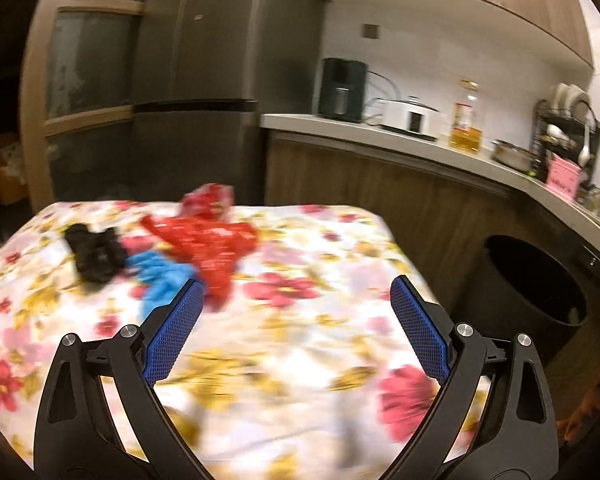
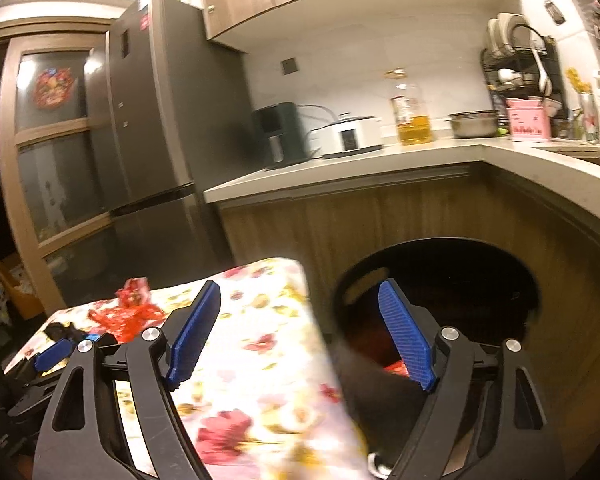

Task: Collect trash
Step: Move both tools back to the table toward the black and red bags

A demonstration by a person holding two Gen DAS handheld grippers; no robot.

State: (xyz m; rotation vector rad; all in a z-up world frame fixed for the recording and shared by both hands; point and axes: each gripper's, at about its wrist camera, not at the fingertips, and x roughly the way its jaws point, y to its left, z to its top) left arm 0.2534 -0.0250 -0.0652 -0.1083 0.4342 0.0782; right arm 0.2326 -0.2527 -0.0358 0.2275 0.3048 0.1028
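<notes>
Left to right on the flower-cloth counter (image 1: 300, 340), three trash pieces are counted: one black crumpled item (image 1: 94, 254), one blue piece (image 1: 160, 280), one red wrapper (image 1: 210, 248), all bunched at the far left, touching or nearly so. One black bin (image 1: 536, 280) is seen on the floor just right of the counter; something red (image 2: 394, 368) is glimpsed inside it.

Left tool (image 1: 296, 328): jaws wide apart, nothing held, aimed over the cloth toward the pile. Right tool (image 2: 300, 336): jaws apart, empty, over the bin edge.

Next pick is judged best done one piece at a time: the red wrapper should be pinched at a raised fold, cloth not caught, then carried over the bin.
</notes>
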